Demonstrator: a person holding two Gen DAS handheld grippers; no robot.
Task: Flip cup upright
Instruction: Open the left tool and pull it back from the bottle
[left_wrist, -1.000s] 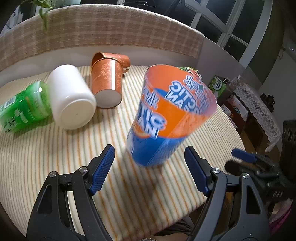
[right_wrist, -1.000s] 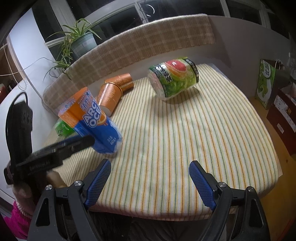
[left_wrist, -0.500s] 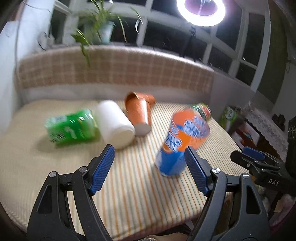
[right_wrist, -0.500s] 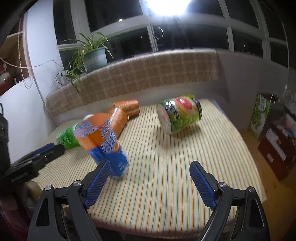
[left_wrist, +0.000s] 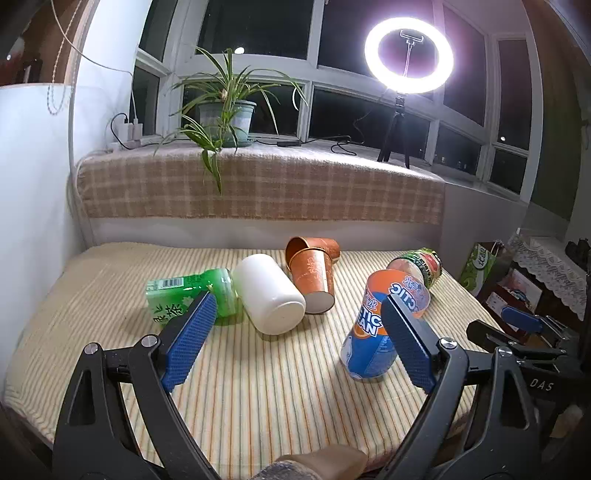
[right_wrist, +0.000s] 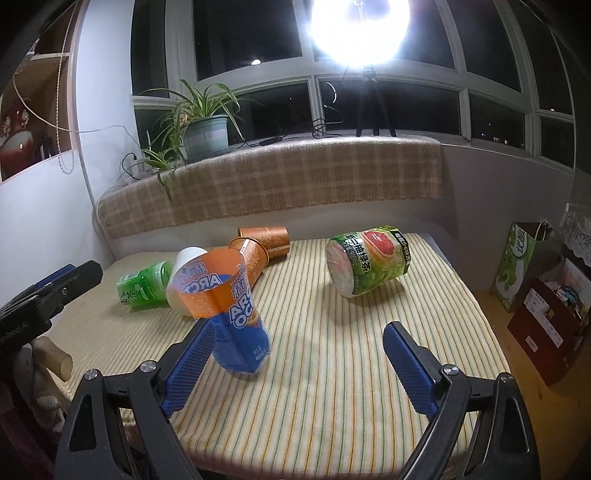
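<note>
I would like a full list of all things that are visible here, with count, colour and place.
Orange-blue cup: 1, standing, front of table.
Copper cups: 2, lying, back middle.
White cup: 1, lying, beside the copper cups.
Green bottle: 1, lying, left.
Green-red cup: 1, lying, right.
Striped tablecloth: 1, beige.
Potted plant: 1, windowsill.
Ring light: 1, windowsill.
Left hand-held gripper: open, empty.
Right hand-held gripper: open, empty.

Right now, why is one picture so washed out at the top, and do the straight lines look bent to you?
In the right wrist view the ring lamp flares into a white blob, hiding its shape; in the left wrist view the same lamp reads as a clean ring with a purple halo. Both views bend the window frames and darken at the corners. The cups, such as the orange and blue cup, look sharp.
</note>
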